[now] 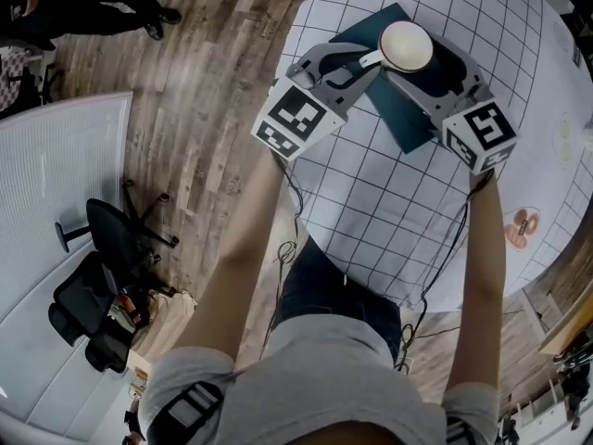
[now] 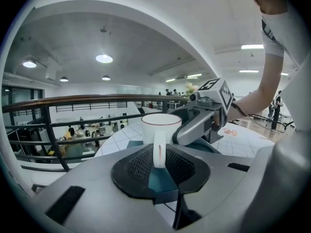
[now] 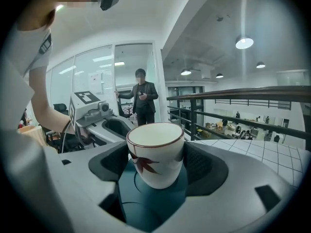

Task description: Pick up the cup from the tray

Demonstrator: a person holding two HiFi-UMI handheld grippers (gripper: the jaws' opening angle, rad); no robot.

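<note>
- Starting big: table point(image 1: 389, 202) under a grid cloth, with a teal tray point(image 1: 406, 120) lying flat on it. Placing everything else off that tray.
- Reaching in with both arms, left arm point(image 1: 246, 248) toward the tray's left side and right arm point(image 1: 484, 276) toward its right side, both stretched forward and angled a little downward.
- Over the tray's left part: left gripper point(image 2: 159, 168), pointing across the tray and closed on the cup point(image 1: 406, 46) by its handle point(image 2: 159, 149). Looks like both pads are pressing the handle.
- Over the tray's right part: right gripper point(image 3: 156, 171), jaws spread wide and straddling the cup body without squeezing it.
- About the cup itself: standing upright, mouth up, over the tray's middle, right between the two grippers. Looks to be resting base-down on the tray, can't swear to it.
- Smallest bit, the handle: sticking out toward the tray's left side, straight into the left gripper. So no reach left for either hand, and only the left one has a real grip.
- Guessing the lift means going straight up off the tray with the cup kept vertical. Could swing on that thin handle pinch.
</note>
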